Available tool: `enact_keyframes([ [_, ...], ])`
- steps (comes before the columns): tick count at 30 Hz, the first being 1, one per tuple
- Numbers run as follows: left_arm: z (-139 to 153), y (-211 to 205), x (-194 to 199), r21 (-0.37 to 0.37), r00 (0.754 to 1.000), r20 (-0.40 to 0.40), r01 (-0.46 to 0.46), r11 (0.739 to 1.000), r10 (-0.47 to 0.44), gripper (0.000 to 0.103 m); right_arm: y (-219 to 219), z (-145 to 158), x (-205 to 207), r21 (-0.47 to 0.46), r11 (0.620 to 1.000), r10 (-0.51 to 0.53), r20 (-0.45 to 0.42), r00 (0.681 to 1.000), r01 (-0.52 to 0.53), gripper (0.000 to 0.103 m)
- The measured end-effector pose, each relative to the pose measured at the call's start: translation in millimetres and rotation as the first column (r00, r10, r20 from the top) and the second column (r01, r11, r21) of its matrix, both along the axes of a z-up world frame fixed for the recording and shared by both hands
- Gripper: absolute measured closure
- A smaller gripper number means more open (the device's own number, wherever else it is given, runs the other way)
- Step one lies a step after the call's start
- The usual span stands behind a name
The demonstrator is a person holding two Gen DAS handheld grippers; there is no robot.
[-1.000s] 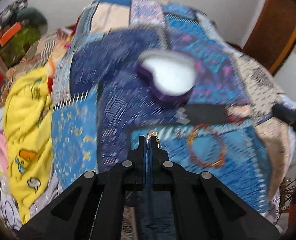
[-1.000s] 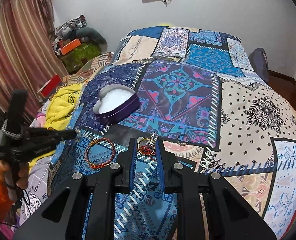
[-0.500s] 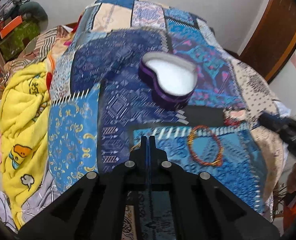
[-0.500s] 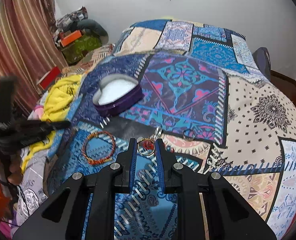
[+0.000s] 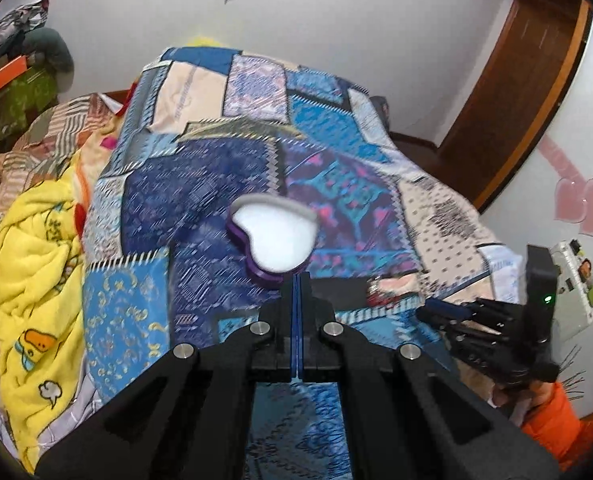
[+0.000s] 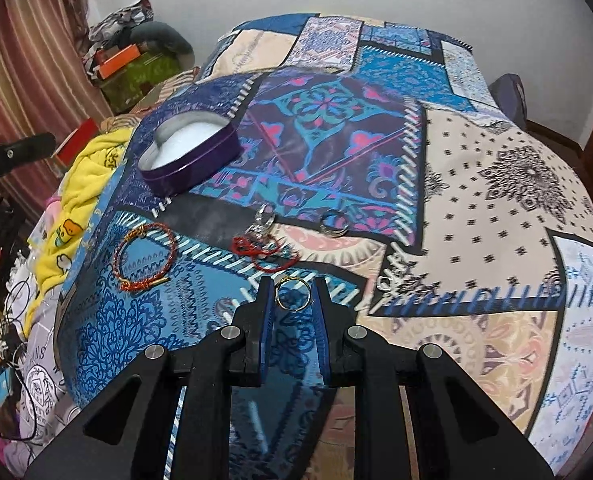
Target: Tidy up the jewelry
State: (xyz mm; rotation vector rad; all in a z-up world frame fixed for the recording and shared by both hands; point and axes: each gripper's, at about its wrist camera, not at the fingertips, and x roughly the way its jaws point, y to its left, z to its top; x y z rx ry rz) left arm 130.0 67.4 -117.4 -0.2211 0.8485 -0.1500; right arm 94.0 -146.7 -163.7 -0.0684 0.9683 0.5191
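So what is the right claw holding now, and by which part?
A gold ring, apparently pinched at two opposite sides of its band between the right claw fingers.

The right claw (image 6: pixel 293 295) has lifted a gold ring (image 6: pixel 293 294) clear of the red cord (image 6: pixel 265 249).

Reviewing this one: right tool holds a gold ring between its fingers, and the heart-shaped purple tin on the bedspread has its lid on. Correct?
Not quite. The heart-shaped purple tin is open, its white lining exposed, as the right wrist view shows. The rest stands: the right tool holds the gold ring over the bedspread.
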Motion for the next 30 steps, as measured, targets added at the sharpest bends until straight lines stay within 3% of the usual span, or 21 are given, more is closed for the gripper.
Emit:
enact_keyframes([
  [2, 6, -5, 2, 0.015, 1.0, 0.016, 0.011, 1.0, -0.011, 0.103, -2, 1, 1, 0.005, 1.0, -0.006, 0.002, 1.0, 0.006, 0.086],
  [5, 10, -13, 4, 0.111, 1.0, 0.029, -0.011, 0.994, 0.008, 0.103, -5, 0, 1, 0.012, 1.0, -0.015, -0.004, 1.0, 0.015, 0.086],
  [10, -7, 10, -8, 0.218, 0.993, -0.022, -0.107, 0.97, 0.115, 0.098, -6, -2, 0, 0.02, 1.0, -0.009, -0.009, 1.0, 0.009, 0.086],
  [12, -16, 32, -18, 0.215, 0.983, -0.058, -0.16, 0.963, 0.176, 0.095, -5, -2, 1, 0.019, 1.0, -0.006, -0.01, 1.0, 0.006, 0.086],
  [14, -23, 50, -28, 0.222, 0.97, -0.081, -0.205, 0.953, 0.228, 0.085, -5, -2, 2, 0.019, 1.0, -0.006, -0.011, 1.0, 0.006, 0.086],
  [16, -28, 67, -40, 0.233, 0.957, -0.09, -0.249, 0.94, 0.276, 0.065, -3, -3, 4, 0.023, 1.0, -0.008, -0.014, 1.0, 0.008, 0.086],
  [18, -34, 79, -52, 0.245, 0.947, -0.097, -0.276, 0.93, 0.307, 0.058, -1, -2, 5, 0.028, 1.0, -0.01, -0.014, 1.0, 0.011, 0.086],
  [23, -44, 99, -65, 0.223, 0.926, -0.12, -0.326, 0.919, 0.358, 0.058, 6, 0, 4, 0.026, 1.0, -0.003, -0.011, 1.0, 0.004, 0.086],
  [27, -46, 96, -65, 0.229, 0.929, -0.112, -0.321, 0.919, 0.353, 0.058, 12, 3, 1, 0.017, 1.0, 0.004, -0.003, 1.0, -0.004, 0.086],
  [30, -48, 88, -60, 0.199, 0.94, -0.119, -0.293, 0.935, 0.319, 0.058, 13, 4, 0, 0.015, 1.0, 0.005, -0.001, 1.0, -0.005, 0.086],
])
